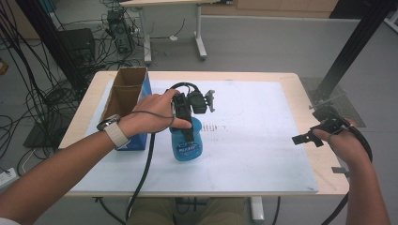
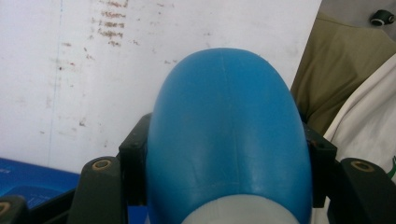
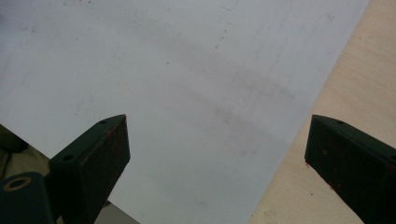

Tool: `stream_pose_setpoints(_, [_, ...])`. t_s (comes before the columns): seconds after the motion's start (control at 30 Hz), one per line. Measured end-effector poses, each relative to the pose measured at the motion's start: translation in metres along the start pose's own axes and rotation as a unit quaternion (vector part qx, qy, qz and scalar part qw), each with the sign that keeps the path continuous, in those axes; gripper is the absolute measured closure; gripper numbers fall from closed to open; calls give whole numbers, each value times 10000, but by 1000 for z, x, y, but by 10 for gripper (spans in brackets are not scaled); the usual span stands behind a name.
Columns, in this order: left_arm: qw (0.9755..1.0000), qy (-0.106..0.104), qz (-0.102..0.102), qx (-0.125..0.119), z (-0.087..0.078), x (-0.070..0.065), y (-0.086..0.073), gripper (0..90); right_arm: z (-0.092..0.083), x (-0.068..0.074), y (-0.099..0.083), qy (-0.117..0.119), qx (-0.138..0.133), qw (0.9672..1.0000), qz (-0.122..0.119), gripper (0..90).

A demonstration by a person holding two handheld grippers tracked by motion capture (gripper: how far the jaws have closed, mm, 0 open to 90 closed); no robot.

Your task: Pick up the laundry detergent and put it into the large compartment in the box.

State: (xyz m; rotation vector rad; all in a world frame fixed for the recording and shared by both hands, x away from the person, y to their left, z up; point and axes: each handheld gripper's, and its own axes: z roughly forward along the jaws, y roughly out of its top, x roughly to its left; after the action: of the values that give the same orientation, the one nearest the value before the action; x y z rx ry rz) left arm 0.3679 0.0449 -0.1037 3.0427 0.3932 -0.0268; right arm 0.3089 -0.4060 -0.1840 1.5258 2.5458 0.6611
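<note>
Your left gripper (image 1: 187,133) is clamped on a blue bottle (image 1: 187,145); in the left gripper view the two black jaws press against both flanks of the bottle (image 2: 229,135), which bulges up between them. The bottle sits just right of the cardboard box (image 1: 126,101), which stands close against your left hand (image 1: 152,115), so you have very little room on that side. To the right of that gripper the white mat (image 1: 263,140) lies bare all the way across to your right gripper (image 1: 305,139), and beyond it the mat also runs bare toward the far table edge. Your right gripper hangs with its jaws spread wide and nothing between them, over the right border of the mat where the bare wooden table (image 3: 345,93) begins; the table's right edge is close beside your right hand (image 1: 345,143). Your left hand and the gripper body cover the top of the bottle in the high view, so its cap cannot be made out, and its label is too small to read. Whether the bottle's base touches the mat cannot be told. In the left gripper view the bottle hides most of the mat ahead, and the box shows as a blue sliver at the lower left corner.
</note>
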Motion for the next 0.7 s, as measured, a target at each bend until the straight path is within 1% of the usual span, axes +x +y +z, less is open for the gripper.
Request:
stream_pose_setpoints(0.17, [9999,51,-82,36,-6,-1,1,379,-2,0,0,3,-40,10000,-7,65])
stream_pose_setpoints(0.27, [9999,33,-150,32,-9,1,1,379,-3,0,0,-9,-35,10000,-2,65])
stream_pose_setpoints(0.5, [9992,68,-399,74,-20,2,2,379,-4,1,-1,-10,-49,10000,-8,64])
stream_pose_setpoints(0.6, [9989,128,-446,66,-25,0,2,379,-4,1,0,-14,-51,10000,-18,65])
stream_pose_setpoints(0.7, [9985,138,-531,79,-31,3,2,378,-4,0,1,-14,-70,10000,-6,65])
